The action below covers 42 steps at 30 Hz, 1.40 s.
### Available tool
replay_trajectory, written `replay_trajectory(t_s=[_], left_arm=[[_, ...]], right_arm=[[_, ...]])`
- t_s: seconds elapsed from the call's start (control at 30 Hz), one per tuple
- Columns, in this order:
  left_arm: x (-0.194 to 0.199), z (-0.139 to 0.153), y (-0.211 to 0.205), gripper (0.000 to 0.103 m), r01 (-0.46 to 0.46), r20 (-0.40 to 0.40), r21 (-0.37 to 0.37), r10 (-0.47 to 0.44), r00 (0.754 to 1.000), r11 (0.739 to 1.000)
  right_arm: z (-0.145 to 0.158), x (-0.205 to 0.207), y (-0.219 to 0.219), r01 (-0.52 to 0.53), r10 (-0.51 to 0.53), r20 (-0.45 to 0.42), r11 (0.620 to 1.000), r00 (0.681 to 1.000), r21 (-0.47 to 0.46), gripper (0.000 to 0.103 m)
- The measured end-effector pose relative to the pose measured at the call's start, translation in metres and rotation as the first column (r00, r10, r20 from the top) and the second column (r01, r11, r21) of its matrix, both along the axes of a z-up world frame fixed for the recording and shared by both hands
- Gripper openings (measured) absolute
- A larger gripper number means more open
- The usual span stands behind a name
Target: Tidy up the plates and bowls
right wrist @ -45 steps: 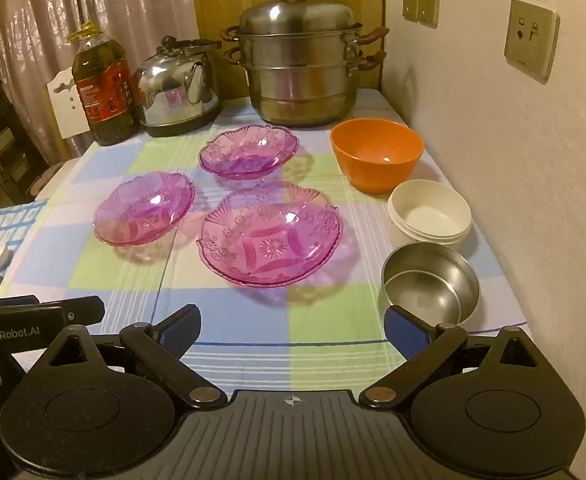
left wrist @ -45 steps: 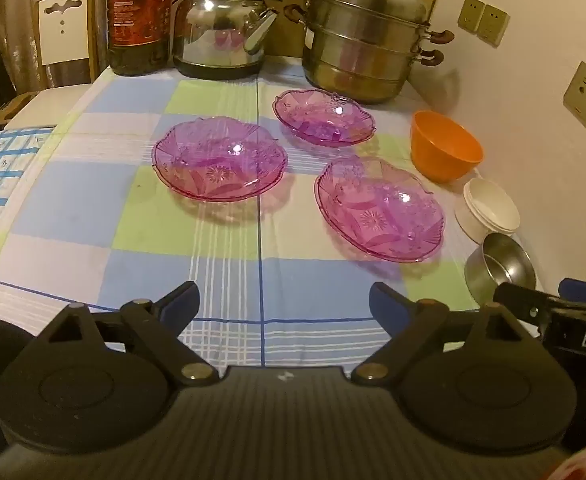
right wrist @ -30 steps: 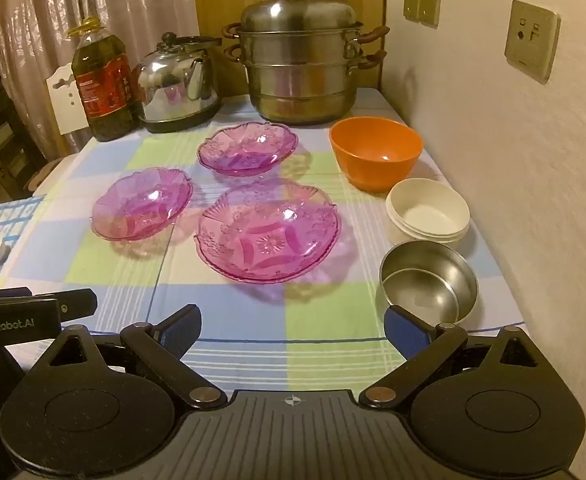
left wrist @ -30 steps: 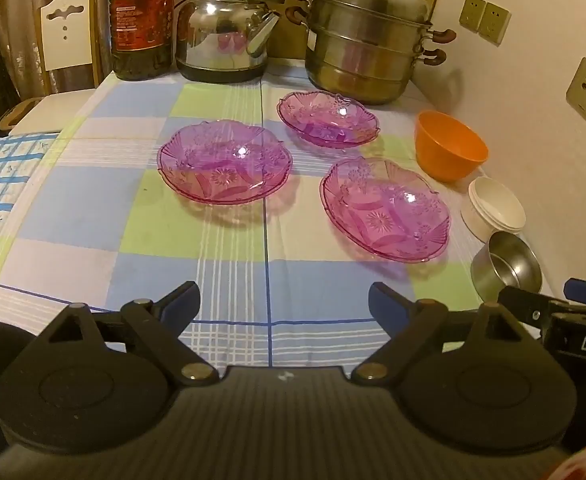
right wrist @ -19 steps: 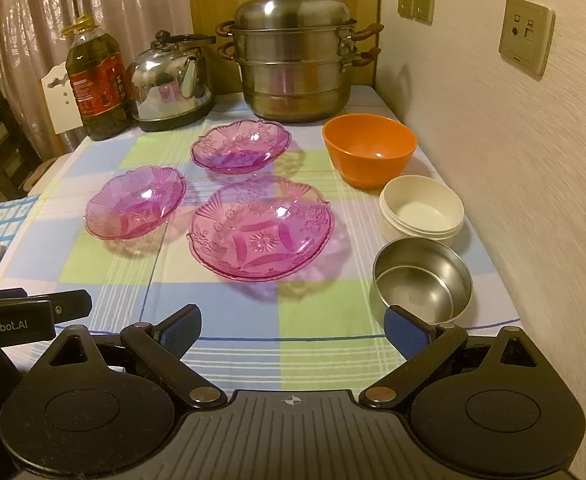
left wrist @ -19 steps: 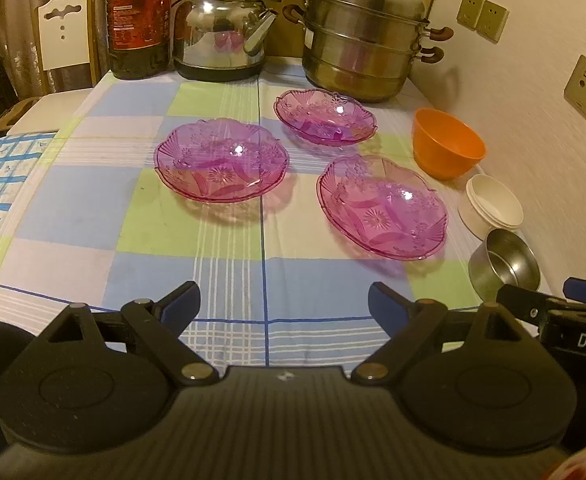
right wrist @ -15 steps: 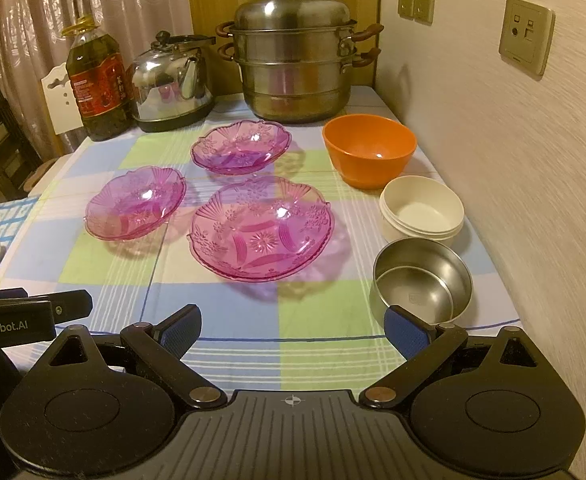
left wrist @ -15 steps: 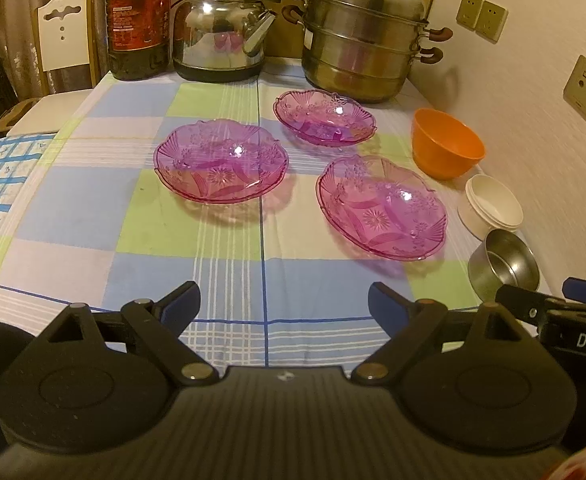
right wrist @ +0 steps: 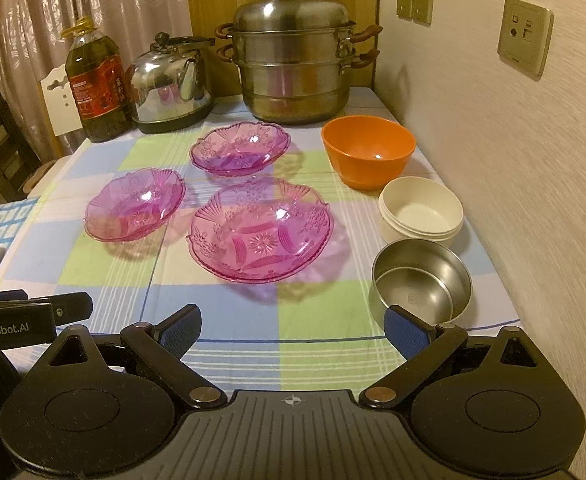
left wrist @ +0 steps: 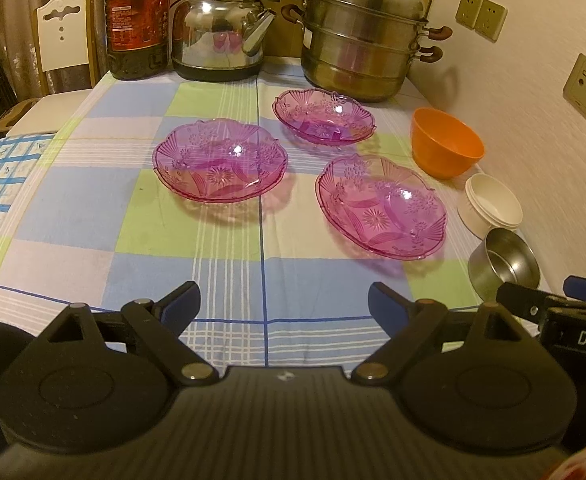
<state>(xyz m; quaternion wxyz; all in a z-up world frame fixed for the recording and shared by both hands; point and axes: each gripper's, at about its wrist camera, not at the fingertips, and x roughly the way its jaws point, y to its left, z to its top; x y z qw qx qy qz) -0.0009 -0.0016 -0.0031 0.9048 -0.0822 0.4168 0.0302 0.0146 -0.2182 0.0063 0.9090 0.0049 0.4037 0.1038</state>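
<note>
**Both grippers wide apart over a table of plates and bowls**

Now, sweeping the right wrist view from the left edge: the left gripper (right wrist: pixel 33 308) pokes in low at the frame's left side, and in its own view (left wrist: pixel 283 300) its blue-padded fingers stand spread with nothing between them. Moving right, an oil bottle (right wrist: pixel 97 84) and a kettle (right wrist: pixel 171 88) sit upper left, with a steamer pot (right wrist: pixel 293 60) at top centre. Below them, three purple plates lie apart on the checked cloth (right wrist: pixel 221 320): the left plate (right wrist: pixel 135 204), the far plate (right wrist: pixel 240 148) and the large near plate (right wrist: pixel 260 228) at frame centre. Further right, down the wall side, runs a line of bowls: the orange bowl (right wrist: pixel 368 152), the white bowls (right wrist: pixel 421 210) nested together, then the steel bowl (right wrist: pixel 421 280). At bottom centre the right gripper (right wrist: pixel 293 328) is also splayed wide and holding nothing, its right pad just in front of the steel bowl.
</note>
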Motion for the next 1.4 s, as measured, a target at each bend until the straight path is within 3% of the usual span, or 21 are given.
replay_trajectory(t_s=[1.4], left_arm=[[0.0005, -0.0009, -0.0024, 0.089, 0.000, -0.001, -0.001, 0.000, 1.000, 1.000]], right_arm=[[0.0011, 0.0021, -0.0033, 0.005, -0.005, 0.004, 1.000, 1.000, 0.002, 0.098]])
